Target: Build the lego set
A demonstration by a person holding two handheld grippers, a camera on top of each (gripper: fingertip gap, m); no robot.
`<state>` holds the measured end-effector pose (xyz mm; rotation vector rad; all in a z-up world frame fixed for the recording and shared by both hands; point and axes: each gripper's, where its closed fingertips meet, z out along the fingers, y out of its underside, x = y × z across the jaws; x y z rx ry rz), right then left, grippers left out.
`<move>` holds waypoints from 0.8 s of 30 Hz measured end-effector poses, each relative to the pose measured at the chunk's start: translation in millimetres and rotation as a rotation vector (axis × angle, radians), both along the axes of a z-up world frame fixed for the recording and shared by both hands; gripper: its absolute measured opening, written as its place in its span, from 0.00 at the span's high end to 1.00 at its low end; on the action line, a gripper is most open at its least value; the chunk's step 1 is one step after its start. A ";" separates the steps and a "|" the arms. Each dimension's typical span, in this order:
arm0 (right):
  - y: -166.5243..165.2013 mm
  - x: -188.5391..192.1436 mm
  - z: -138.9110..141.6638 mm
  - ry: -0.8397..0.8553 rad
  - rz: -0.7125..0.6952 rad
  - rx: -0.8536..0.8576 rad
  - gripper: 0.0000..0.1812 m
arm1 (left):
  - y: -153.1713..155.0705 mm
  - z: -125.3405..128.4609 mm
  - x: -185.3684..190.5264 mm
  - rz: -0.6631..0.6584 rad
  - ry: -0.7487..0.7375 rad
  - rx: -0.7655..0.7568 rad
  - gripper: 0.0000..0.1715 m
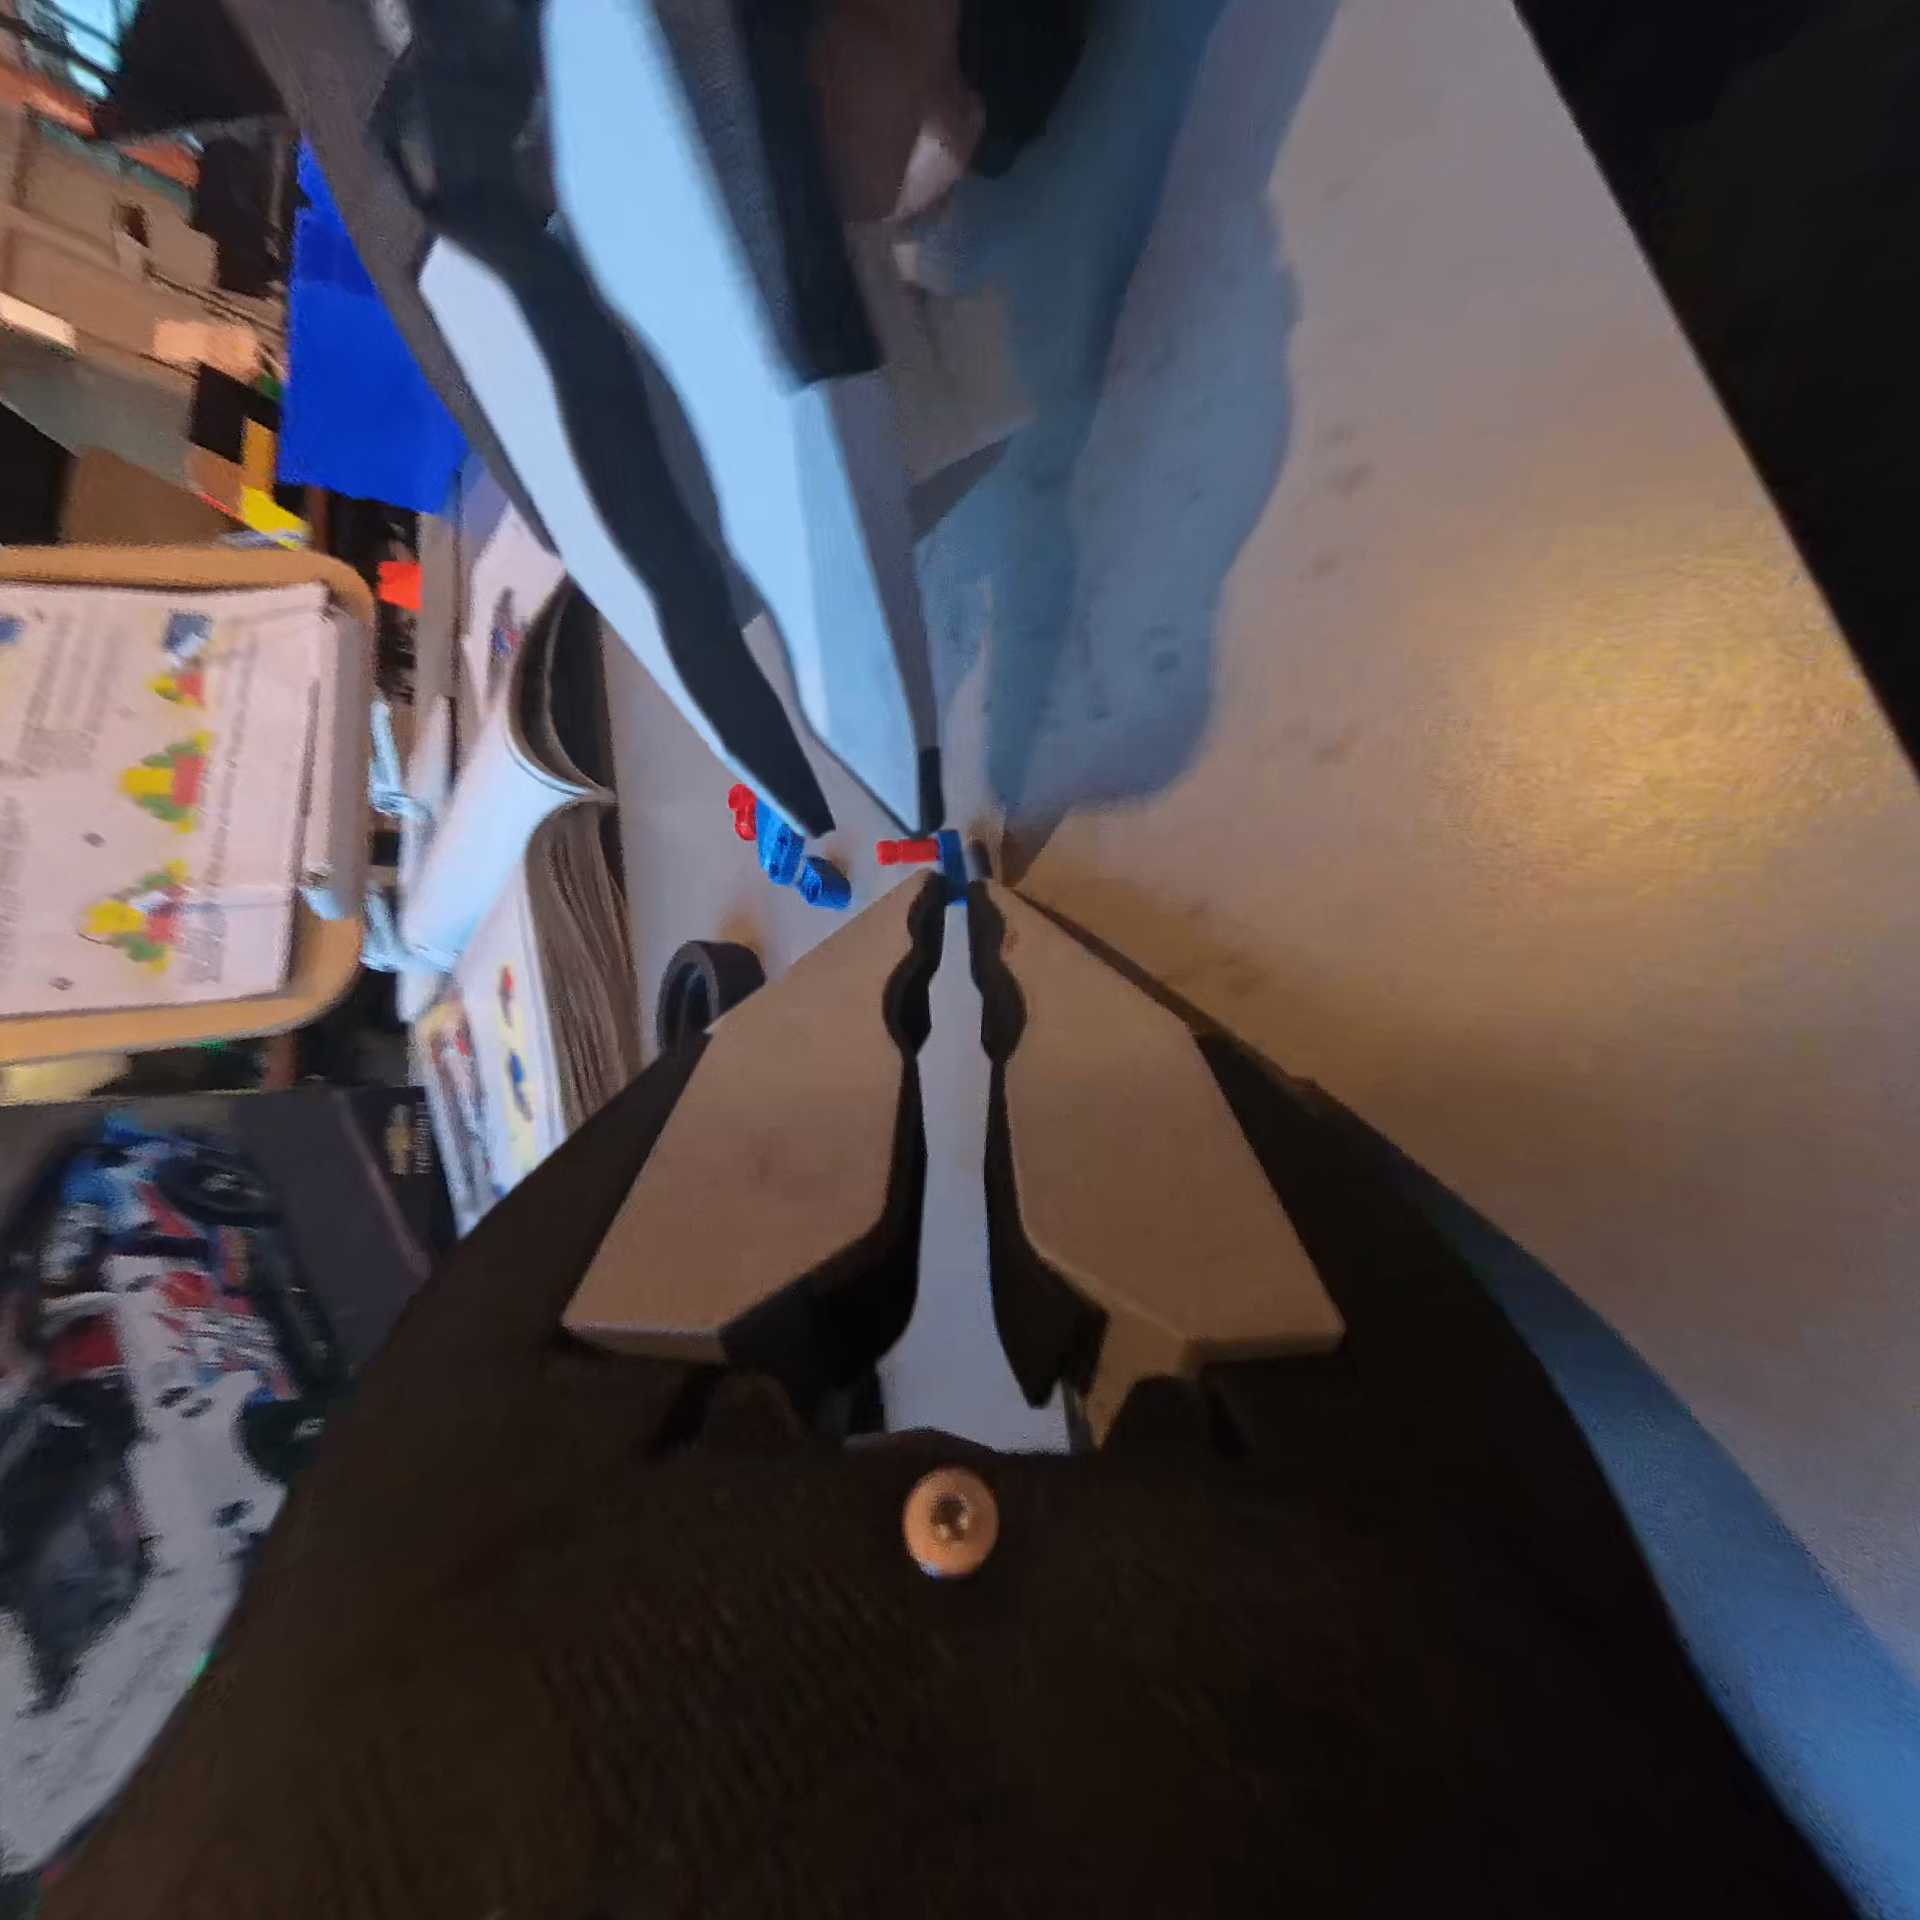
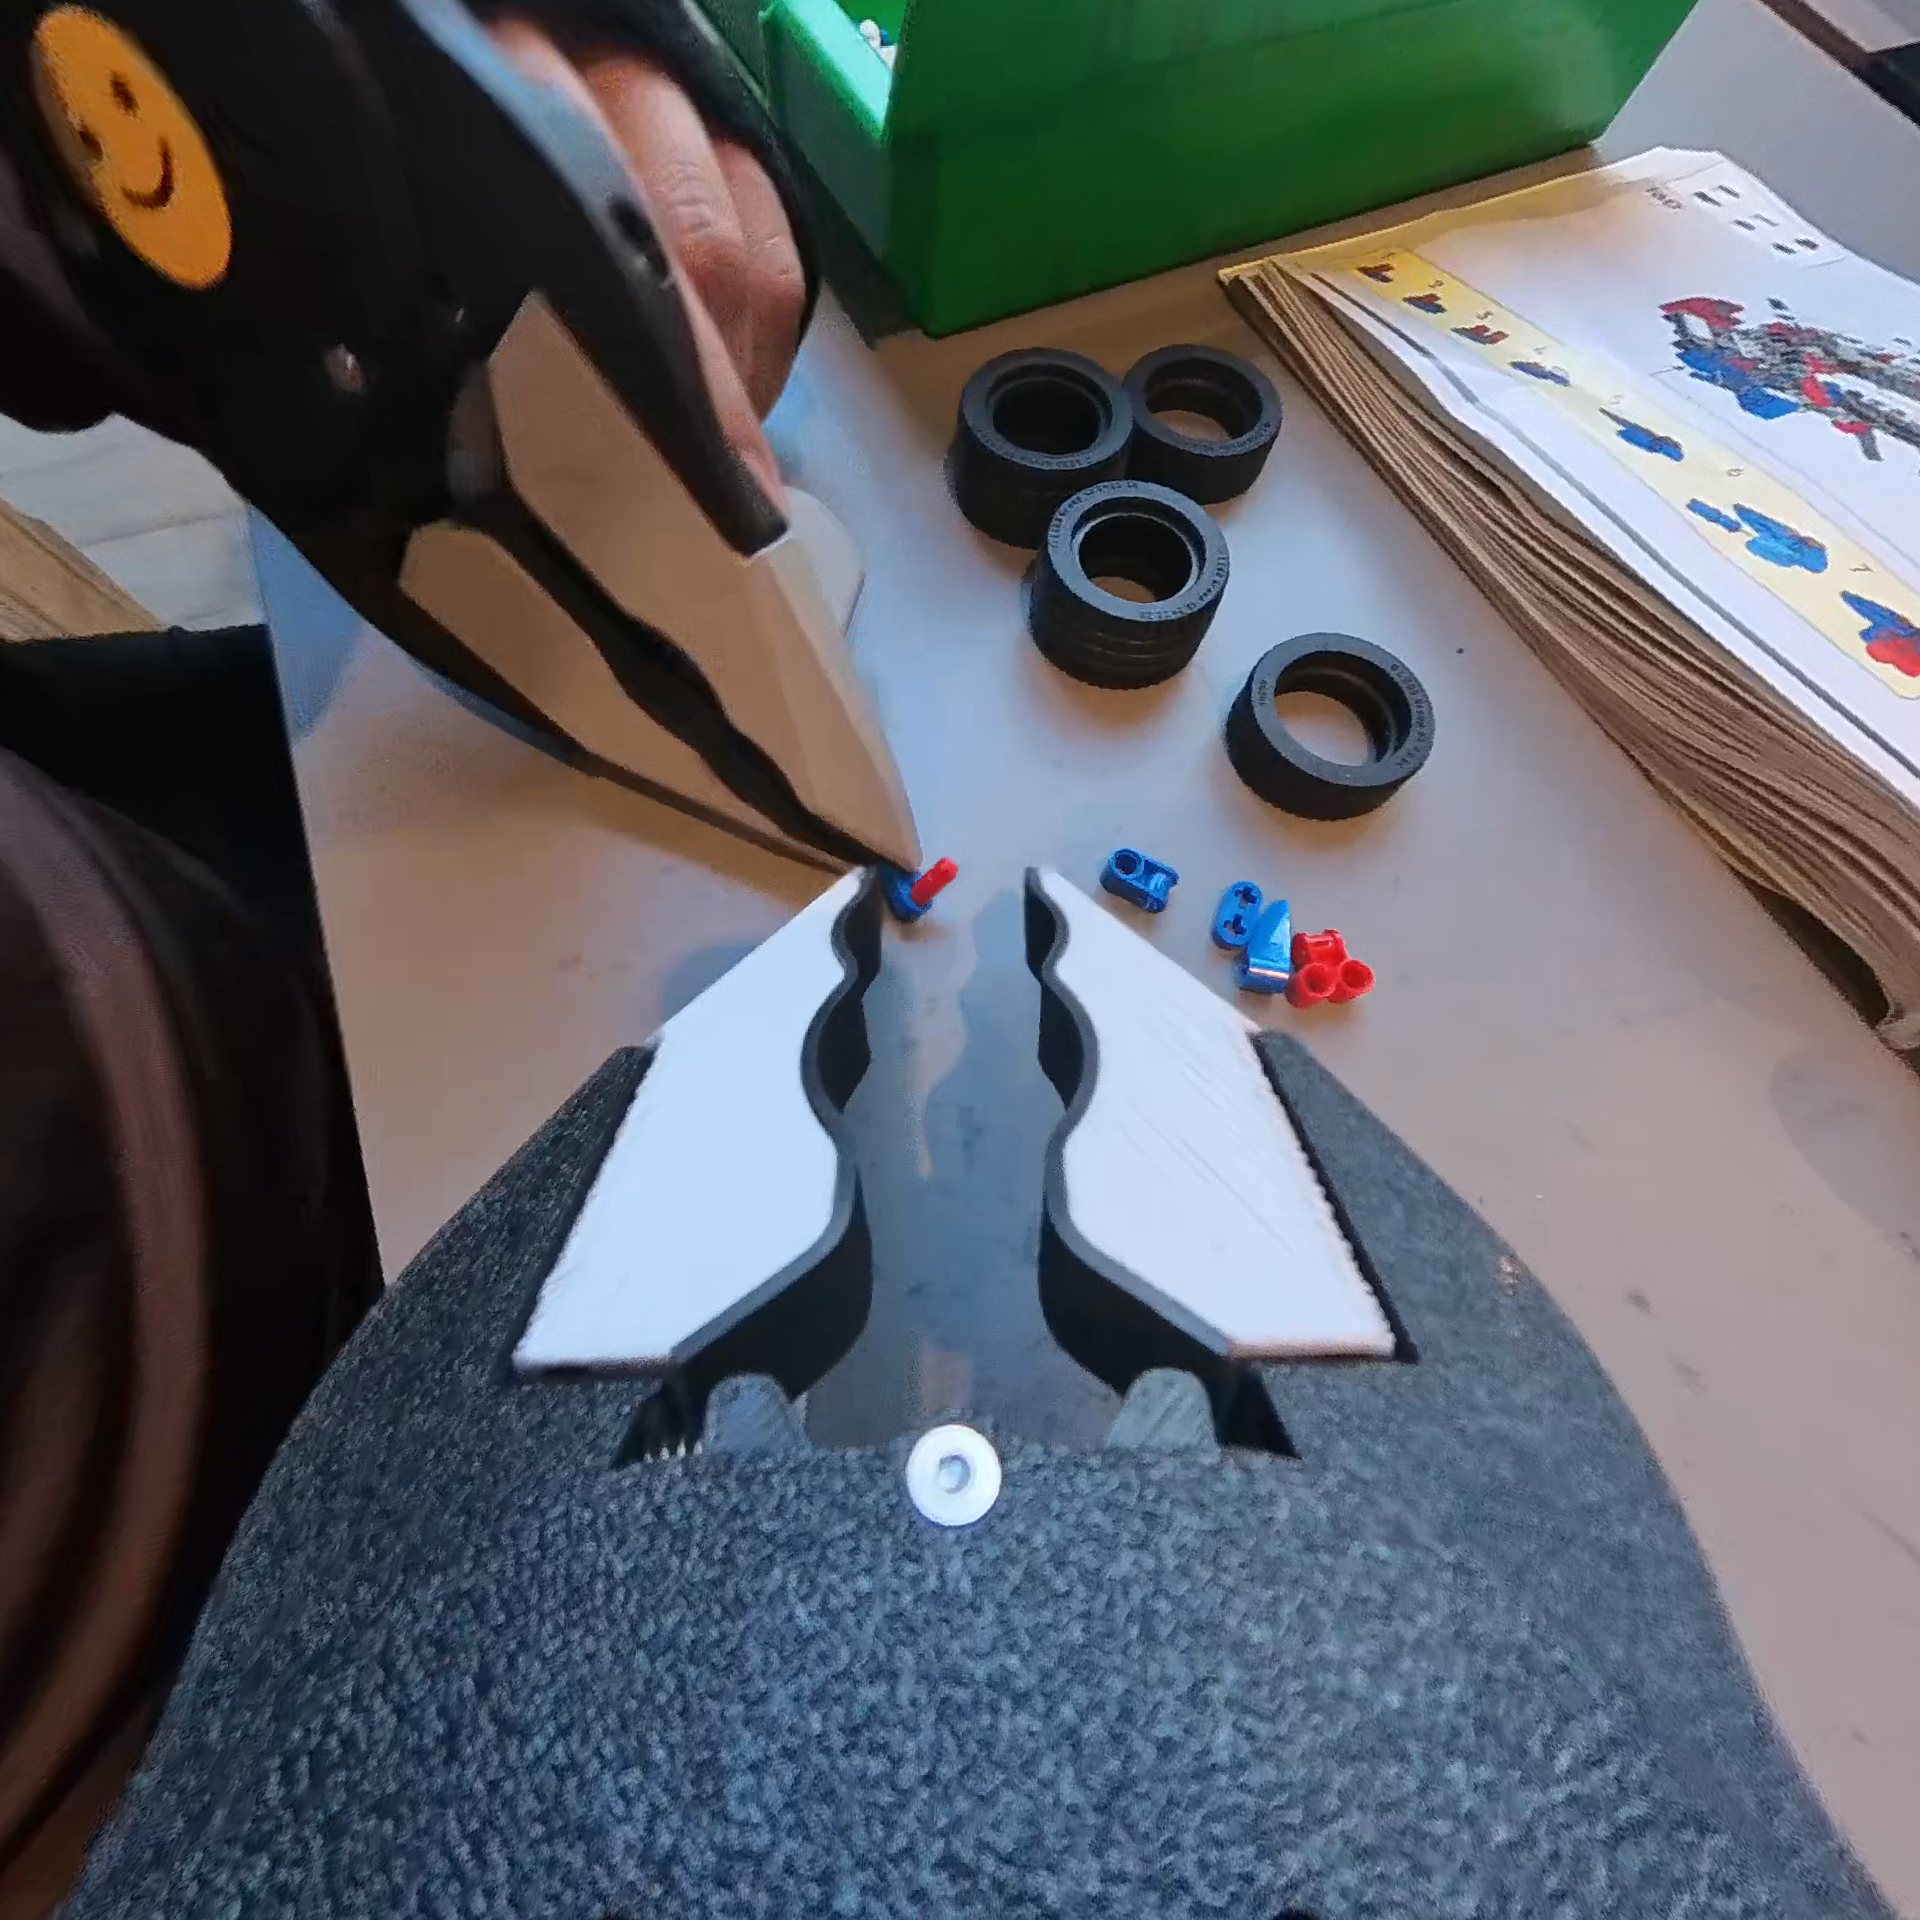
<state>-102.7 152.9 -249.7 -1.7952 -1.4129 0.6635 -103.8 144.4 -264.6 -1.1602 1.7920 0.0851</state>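
While the left tongs [image 2: 902, 871] are clamped on a small blue plastic connector with a red pin [image 2: 920, 889] pushed into it, held low over the pale grey worktop [image 2: 1558, 1195], the early sub-assembly step looks in hand. The right tongs [image 2: 948, 883] stand apart, empty, one finger just beside that piece. Next, I judge, comes fetching a loose blue connector [image 2: 1140, 879] to the right; black rubber tyres [image 2: 1132, 587] lie beyond.

A pale worktop [image 2: 1558, 1195] carries four black tyres [image 2: 1127, 587], a green box [image 2: 1195, 156] behind them, an open instruction booklet [image 2: 1621, 468] to one side, and a small cluster of blue and red bricks [image 2: 1262, 940] lying near the tyres.
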 end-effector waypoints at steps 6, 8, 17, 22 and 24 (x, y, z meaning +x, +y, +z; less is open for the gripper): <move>-6.3 -1.9 -1.2 0.007 0.031 -0.065 0.94 | -0.1 1.2 3.9 -0.016 0.088 0.240 0.99; -6.0 -2.0 -2.9 -0.003 0.029 -0.071 0.95 | -0.2 1.0 3.8 -0.018 0.091 0.247 0.99; -7.0 -1.7 -5.3 -0.049 0.030 0.039 0.98 | 2.1 4.8 -0.6 0.044 -0.060 -0.046 0.92; -6.9 -1.6 -9.3 -0.100 0.026 0.112 0.98 | 5.4 4.6 -3.2 0.083 -0.099 -0.153 0.90; -6.7 -1.5 -9.8 -0.106 0.024 0.120 0.98 | 5.4 4.0 -3.3 0.084 -0.100 -0.162 0.91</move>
